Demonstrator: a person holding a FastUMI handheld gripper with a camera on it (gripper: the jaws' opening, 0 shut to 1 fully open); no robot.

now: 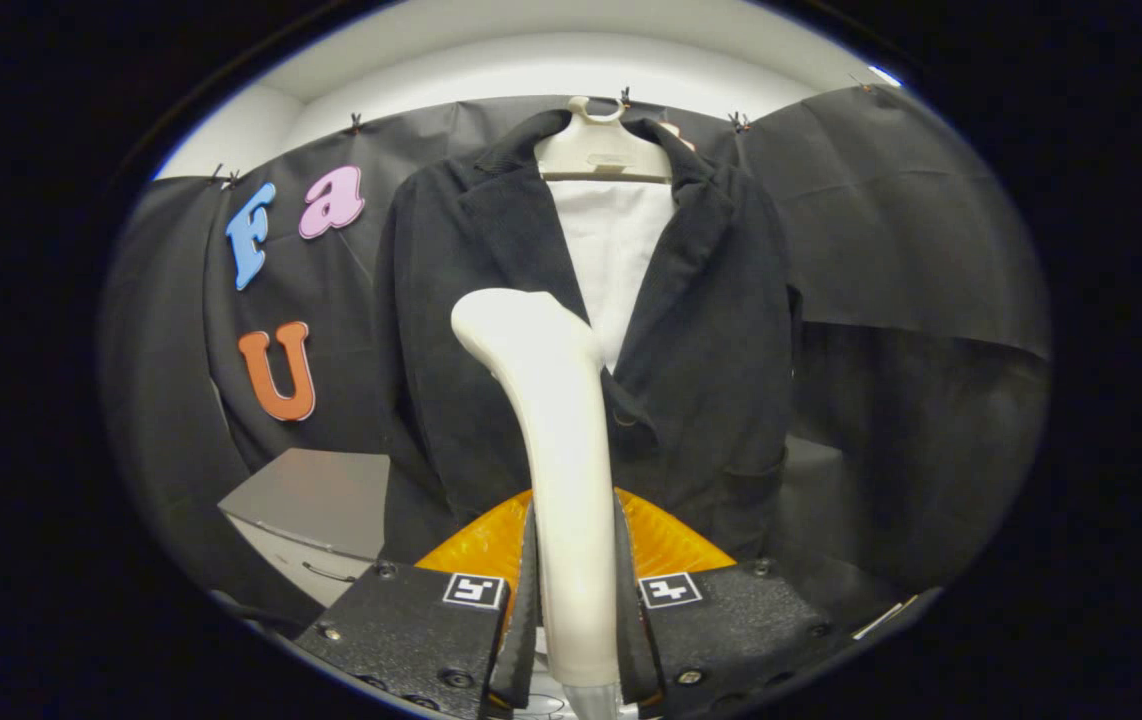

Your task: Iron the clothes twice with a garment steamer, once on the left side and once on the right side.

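A dark jacket (711, 360) hangs on a pale hanger (599, 152) against the booth's wall, open at the front over a white lining (613, 260). My gripper (576, 600) is shut on the white garment steamer (551, 400), both fingers pressing its handle. The steamer stands upright between the fingers, its head bent toward the jacket's left front panel at about chest height. I cannot tell whether the head touches the cloth.
A grey cabinet (316, 500) with a drawer handle stands low to the left of the jacket. An orange ribbed piece (666, 545) shows just beyond the fingers, behind the steamer's handle. Black cloth covers the wall on both sides.
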